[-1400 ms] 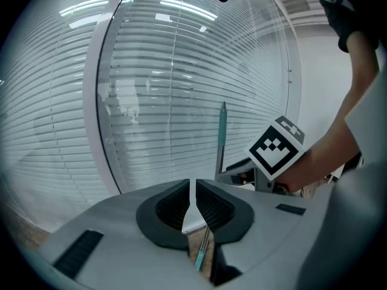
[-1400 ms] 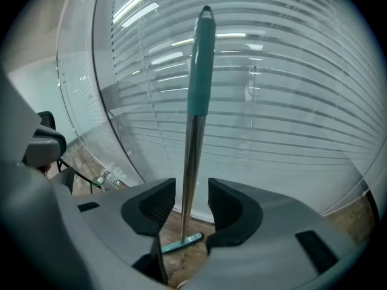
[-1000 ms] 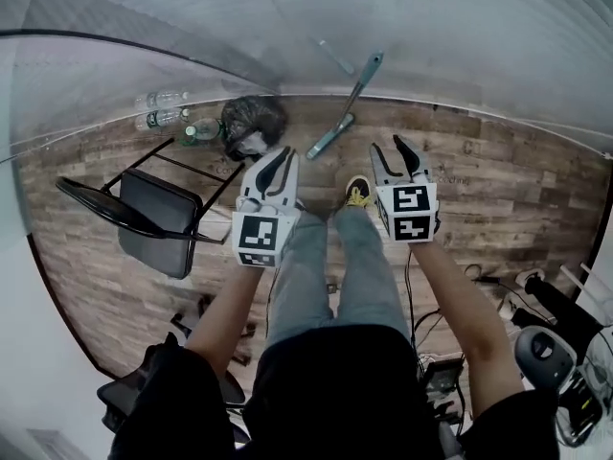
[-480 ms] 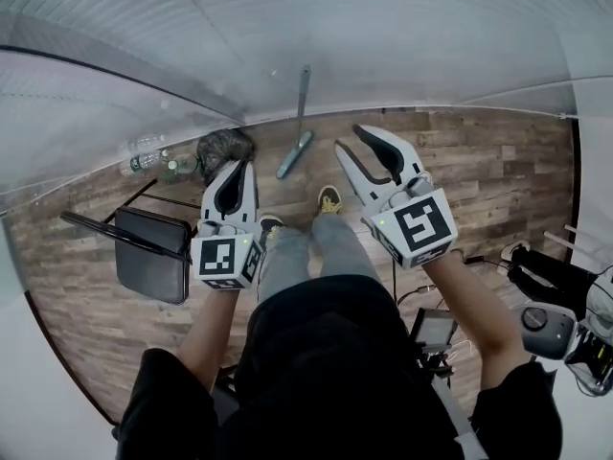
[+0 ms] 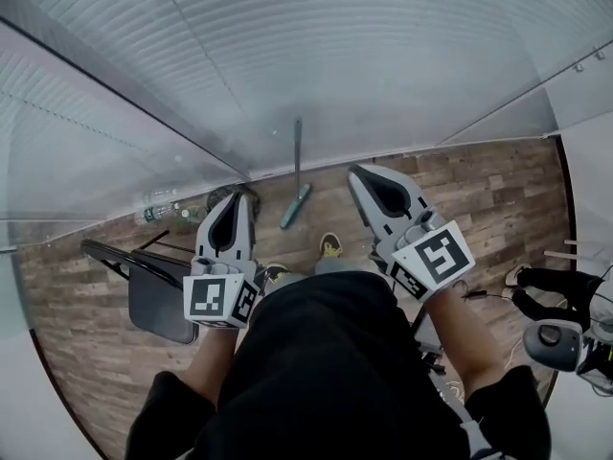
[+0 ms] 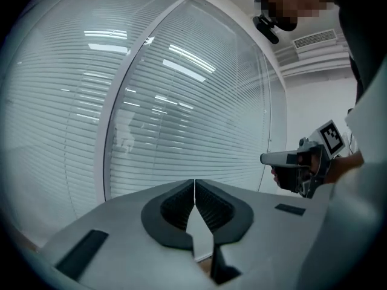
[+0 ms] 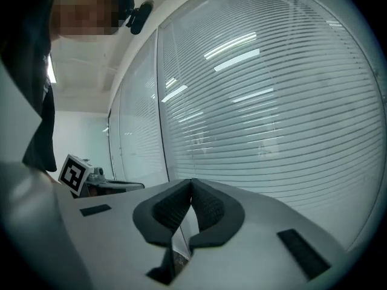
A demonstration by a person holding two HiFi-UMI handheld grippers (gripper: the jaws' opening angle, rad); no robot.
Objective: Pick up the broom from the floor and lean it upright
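Observation:
The broom (image 5: 297, 175) stands against the glass wall with blinds, its grey-green handle up the wall and its head (image 5: 294, 209) on the wood floor. No gripper touches it. My left gripper (image 5: 237, 199) is raised at the left, shut and empty, well short of the broom. My right gripper (image 5: 360, 172) is raised at the right, its jaws closing until they meet with nothing between them. The left gripper view shows shut jaw tips (image 6: 194, 183) facing the blinds, with the right gripper (image 6: 284, 159) beside. The right gripper view shows its own shut tips (image 7: 191, 183).
A black folding chair (image 5: 144, 286) stands at the left. Plastic bottles (image 5: 163, 211) lie by the wall beyond it. My shoe (image 5: 330, 245) is near the broom head. Equipment and cables (image 5: 560, 338) fill the floor at the right.
Both grippers have risen from near the floor to about chest height. The right gripper's jaws went from wide open to shut. The broom has stayed leaning on the wall.

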